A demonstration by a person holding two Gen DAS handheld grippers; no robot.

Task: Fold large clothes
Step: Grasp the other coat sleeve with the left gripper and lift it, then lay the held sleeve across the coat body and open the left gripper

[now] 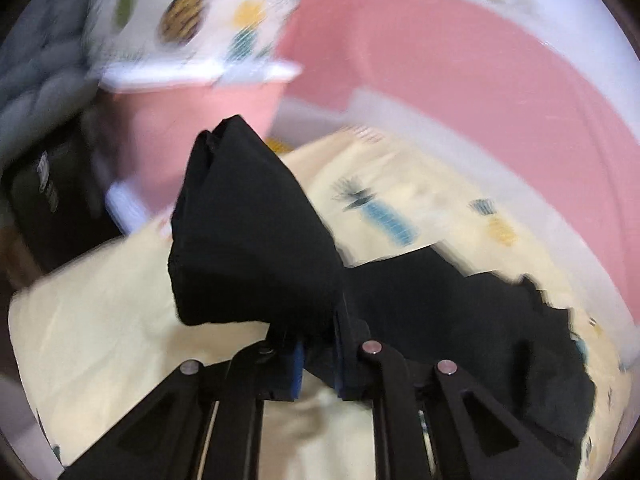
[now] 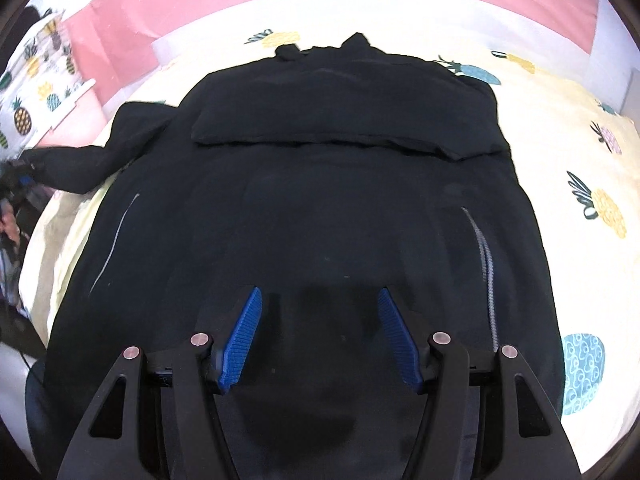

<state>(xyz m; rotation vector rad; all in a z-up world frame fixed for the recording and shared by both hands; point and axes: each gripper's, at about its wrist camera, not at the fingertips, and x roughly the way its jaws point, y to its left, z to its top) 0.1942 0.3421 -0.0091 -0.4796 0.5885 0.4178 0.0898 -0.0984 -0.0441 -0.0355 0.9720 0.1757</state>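
A: We see a bed under a pale yellow sheet printed with pineapples, a pink wall behind it, and a large black jacket spread flat across the sheet, taking up most of the right wrist view.

B: We note the jacket lies with its collar end toward the wall. One sleeve is folded across the chest as a flat band, and the other sleeve trails off toward the left edge of the frame.

A: From the left wrist camera, badly blurred, we see that sleeve end lifted clear of the sheet and bunched into a dark wedge. A pineapple-print pillow sits at upper left against the pink.

B: We read the left gripper as clamped on the sleeve fabric: its blue pads are drawn close with black cloth pinched between them and standing up ahead of the fingers.

A: The right gripper hangs over the lower middle of the jacket. We see its blue pads standing well apart, with nothing between them but the cloth lying below.

B: Smallest of all, we make out two pale pocket zips: one right of that gripper, a thinner one to its left.
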